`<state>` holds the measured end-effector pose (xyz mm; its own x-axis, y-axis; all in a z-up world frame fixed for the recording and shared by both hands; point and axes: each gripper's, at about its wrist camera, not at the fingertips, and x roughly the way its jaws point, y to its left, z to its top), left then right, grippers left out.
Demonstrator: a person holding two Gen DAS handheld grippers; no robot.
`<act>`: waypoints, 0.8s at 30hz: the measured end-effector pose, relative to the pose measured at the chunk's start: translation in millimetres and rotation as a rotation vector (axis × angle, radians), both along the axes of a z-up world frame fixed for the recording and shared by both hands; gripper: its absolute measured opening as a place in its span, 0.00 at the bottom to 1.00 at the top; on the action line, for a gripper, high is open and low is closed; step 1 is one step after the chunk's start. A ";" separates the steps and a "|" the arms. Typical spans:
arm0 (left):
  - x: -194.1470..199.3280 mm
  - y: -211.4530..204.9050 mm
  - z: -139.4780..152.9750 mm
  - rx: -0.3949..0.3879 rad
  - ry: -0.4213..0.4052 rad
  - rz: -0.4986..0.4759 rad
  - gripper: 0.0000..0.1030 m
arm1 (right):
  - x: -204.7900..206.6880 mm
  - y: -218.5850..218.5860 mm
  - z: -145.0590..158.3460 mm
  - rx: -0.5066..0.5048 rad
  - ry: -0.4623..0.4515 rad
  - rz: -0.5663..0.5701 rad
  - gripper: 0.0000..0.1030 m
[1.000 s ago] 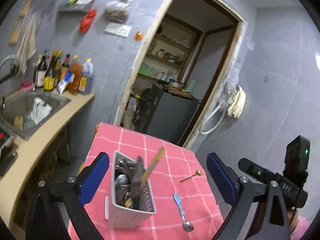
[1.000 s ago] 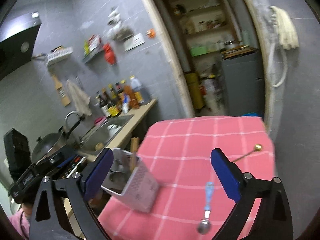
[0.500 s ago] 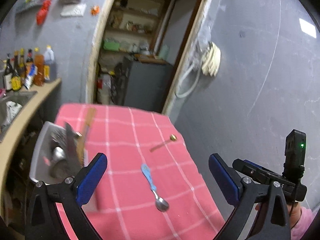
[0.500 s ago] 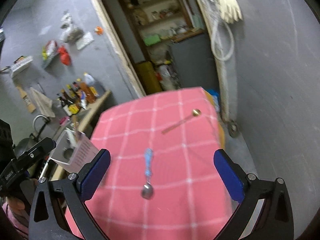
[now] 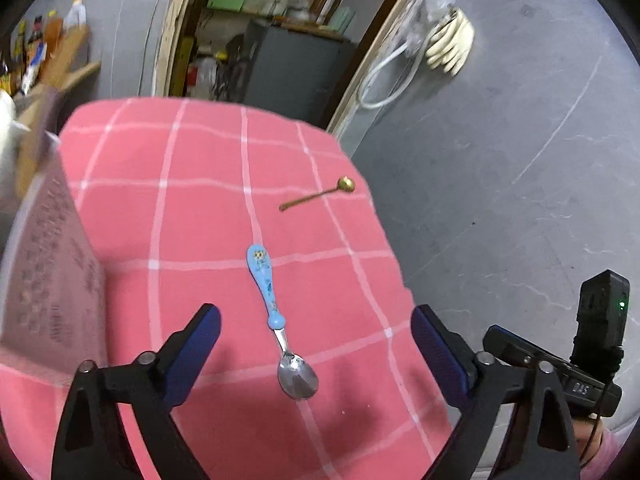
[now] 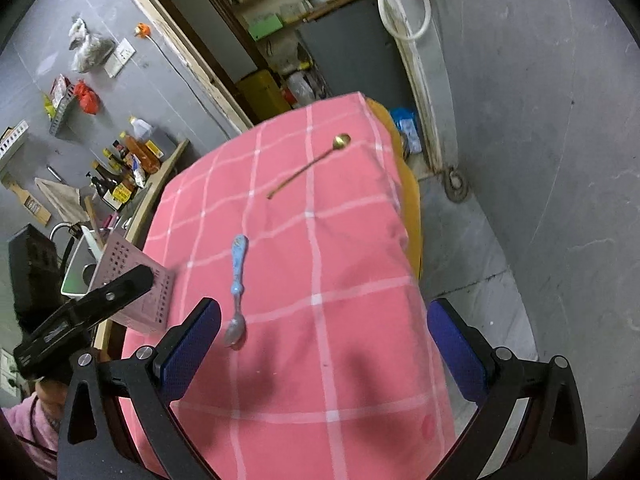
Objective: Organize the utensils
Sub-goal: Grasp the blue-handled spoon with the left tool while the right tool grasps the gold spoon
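While the left hand-held gripper (image 5: 316,330) is hanging over the near part of the table (image 5: 192,216), its blue pads are standing wide apart and grasping nothing; its jaws have just been closing a little, with only the bowl end of the blue-handled spoon (image 5: 276,320) showing in the gap below them, untouched. That spoon is lying flat on the pink checked cloth, its steel bowl pointing toward the camera and its blue patterned handle pointing away. Farther back, near the right edge of the table, a thin gold spoon (image 5: 318,197) is lying at a slant, well apart from the blue one. At the left edge of the left wrist view, the perforated utensil basket (image 5: 48,280) is sitting blurred on the cloth, with a wooden handle sticking up out of it.

From the right wrist view, the right hand-held gripper (image 6: 324,330) is also released, its pads wide apart over bare cloth. The blue-handled spoon (image 6: 237,288) is lying just beside its left pad, the gold spoon (image 6: 310,165) farther off toward the far right corner, and the utensil basket (image 6: 132,284) is standing at the table's left edge.
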<state>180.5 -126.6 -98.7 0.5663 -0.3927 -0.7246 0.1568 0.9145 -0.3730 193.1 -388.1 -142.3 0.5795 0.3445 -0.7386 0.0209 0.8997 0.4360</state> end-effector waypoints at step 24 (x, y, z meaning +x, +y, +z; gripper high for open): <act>97.8 -11.6 -72.3 0.101 0.271 0.072 0.16 | 163.5 26.6 -63.1 0.102 0.119 0.134 0.60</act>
<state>278.3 -138.2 -171.0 0.3704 -0.2764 -0.8868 -0.0031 0.9543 -0.2988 356.6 -361.6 -205.5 0.4342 0.4890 -0.7565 -0.0390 0.8492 0.5266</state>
